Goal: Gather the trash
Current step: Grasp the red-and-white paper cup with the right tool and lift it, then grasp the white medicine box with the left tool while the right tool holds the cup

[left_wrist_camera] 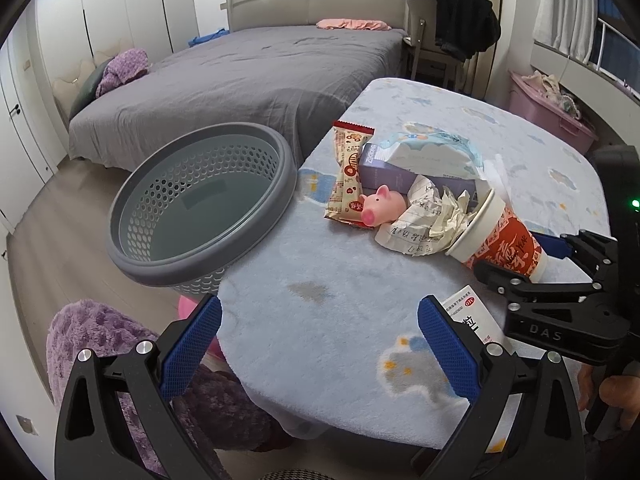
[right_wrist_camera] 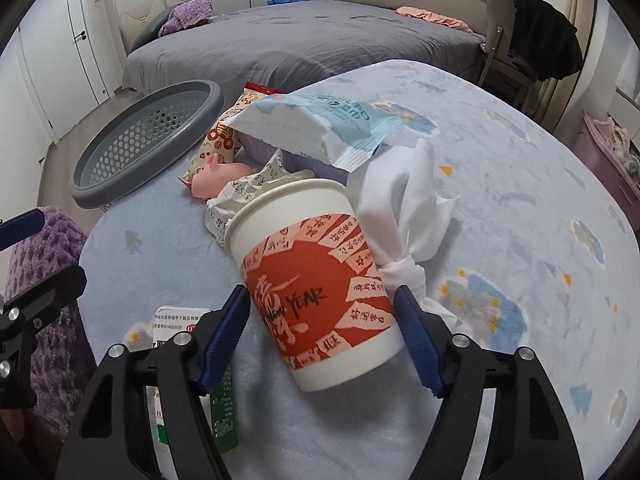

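Observation:
A red and white paper cup lies on its side on the pale blue table. My right gripper is closed around its lower body, blue pads touching both sides; it also shows in the left wrist view beside the cup. Crumpled paper, a snack wrapper, a wipes packet, a purple box and a white tissue lie around the cup. My left gripper is open and empty above the table's near edge. A grey perforated basket stands at the table's left edge.
A pink toy pig lies among the trash. A medicine box lies by my right gripper's left finger. A purple fuzzy cloth sits low left. A grey bed stands behind, a chair with a black garment and a pink bin at the right.

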A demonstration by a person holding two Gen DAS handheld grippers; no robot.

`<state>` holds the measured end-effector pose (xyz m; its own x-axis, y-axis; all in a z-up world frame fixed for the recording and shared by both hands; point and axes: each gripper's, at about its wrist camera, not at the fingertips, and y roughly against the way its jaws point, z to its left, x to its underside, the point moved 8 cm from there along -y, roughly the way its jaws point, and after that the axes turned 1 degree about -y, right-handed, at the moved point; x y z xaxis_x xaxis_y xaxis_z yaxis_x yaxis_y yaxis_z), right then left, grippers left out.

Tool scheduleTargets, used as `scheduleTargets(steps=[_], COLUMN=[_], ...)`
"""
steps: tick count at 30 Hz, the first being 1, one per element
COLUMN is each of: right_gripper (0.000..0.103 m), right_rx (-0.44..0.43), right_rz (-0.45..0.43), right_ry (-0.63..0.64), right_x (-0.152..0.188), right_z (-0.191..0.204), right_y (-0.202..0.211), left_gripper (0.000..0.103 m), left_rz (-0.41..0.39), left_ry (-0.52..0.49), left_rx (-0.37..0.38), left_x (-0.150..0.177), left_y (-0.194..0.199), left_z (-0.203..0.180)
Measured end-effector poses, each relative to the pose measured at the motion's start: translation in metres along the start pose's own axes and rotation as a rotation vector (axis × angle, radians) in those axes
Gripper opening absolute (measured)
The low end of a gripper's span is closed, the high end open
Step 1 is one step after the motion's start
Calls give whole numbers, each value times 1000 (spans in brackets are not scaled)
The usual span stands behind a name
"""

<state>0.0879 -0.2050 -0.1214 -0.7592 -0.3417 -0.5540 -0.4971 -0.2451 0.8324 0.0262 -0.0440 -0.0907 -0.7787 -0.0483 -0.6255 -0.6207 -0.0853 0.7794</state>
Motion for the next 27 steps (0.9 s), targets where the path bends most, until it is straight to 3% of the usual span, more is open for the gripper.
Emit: scheduleTargets(steps=[13, 19, 27], right_gripper=[61, 61, 61], right_rx=[13, 56, 66], right_rz=[-68, -55, -4], right_ry=[-173, -241, -258], right_x=[30, 51, 77], right_z=[-22, -41, -43], right_y=[48, 54, 50], left_gripper=[97, 97, 97], left_rz=[7, 22, 25], left_ry=[-38, -74, -84], left_rx=[44, 92, 89], left_x=[5, 9, 12], left_y=[-2, -6, -8], left_z=[-14, -35, -42])
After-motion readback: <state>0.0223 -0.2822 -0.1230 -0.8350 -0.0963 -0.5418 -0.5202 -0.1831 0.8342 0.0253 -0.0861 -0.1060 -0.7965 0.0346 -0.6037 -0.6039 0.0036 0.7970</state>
